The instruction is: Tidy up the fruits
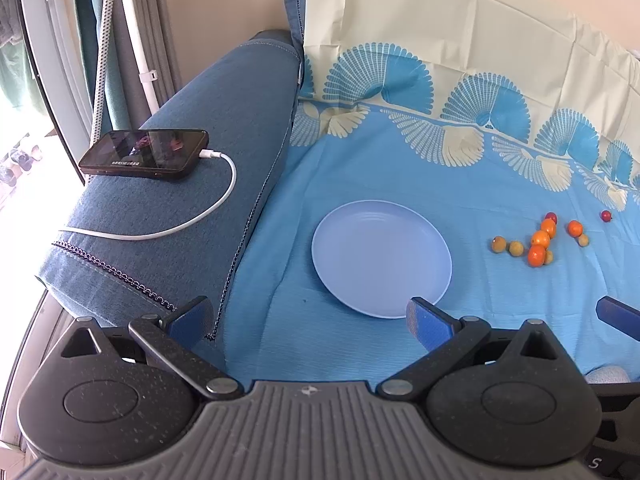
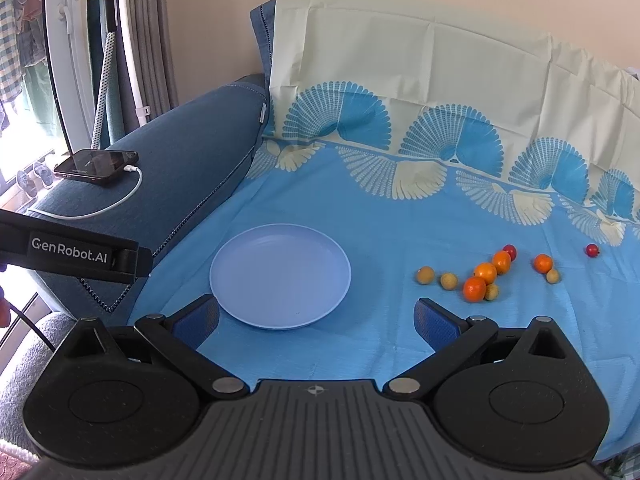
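Blue cloth (image 2: 380, 340) — one plate (image 2: 280, 276), four oranges (image 2: 485, 272)

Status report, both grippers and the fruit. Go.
Left gripper open, empty. Right gripper open, empty. Plate bare; fruits loose on the cloth right of it. Path unobstructed.

We had both wrist fisheyes looking forward and down over a sofa seat under a blue cloth (image 1: 360, 184). The left view sat nearer the armrest (image 1: 192, 200), the plate (image 1: 382, 258) centred. The right view sat further right and a bit higher. Both shared the plate (image 2: 280, 276), the fruits (image 2: 486, 274) and the phone (image 2: 96, 166).
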`<state>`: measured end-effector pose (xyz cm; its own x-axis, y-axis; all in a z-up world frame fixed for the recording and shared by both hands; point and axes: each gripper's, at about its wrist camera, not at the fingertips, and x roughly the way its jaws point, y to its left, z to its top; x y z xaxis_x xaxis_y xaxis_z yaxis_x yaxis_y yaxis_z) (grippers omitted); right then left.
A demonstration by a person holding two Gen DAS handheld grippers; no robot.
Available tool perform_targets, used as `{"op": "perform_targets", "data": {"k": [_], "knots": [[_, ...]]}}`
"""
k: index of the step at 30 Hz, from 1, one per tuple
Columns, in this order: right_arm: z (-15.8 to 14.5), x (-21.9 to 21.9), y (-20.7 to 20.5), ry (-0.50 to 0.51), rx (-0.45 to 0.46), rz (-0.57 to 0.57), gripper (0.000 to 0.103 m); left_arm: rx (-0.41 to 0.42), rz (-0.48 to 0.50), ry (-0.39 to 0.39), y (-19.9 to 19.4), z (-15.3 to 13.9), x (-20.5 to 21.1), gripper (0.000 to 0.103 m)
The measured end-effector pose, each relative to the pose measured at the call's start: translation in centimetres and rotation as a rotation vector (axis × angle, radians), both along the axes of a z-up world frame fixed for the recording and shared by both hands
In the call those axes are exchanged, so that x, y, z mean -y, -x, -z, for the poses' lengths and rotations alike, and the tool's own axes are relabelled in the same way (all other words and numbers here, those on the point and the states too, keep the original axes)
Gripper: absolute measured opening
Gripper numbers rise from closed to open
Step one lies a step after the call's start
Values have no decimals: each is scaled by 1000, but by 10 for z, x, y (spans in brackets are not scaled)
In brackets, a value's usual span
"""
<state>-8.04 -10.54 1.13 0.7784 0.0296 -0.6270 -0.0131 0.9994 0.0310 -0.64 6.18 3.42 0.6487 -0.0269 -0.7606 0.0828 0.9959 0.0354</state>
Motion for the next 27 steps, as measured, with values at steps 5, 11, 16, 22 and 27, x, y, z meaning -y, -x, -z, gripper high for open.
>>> {"op": "perform_targets", "data": {"k": [5,11,16,22,27], "knots": [[-2,2,0,2,3,-1,103,-5,0,1,0,3,-1,103],[-2,2,0,-8,2,-2,103,-3,3,-2,0,4,-1,103],[-1,3,0,-19,-7,-2,103,-5,6,-4,0,4,-3,103],[3,4,-1,-51,-16,-2,103,-9,4,-16,-1,6,1,103],[8,10,-2,-62,-14,5,103,-23,8,-33,-3,8,6,103]]}}
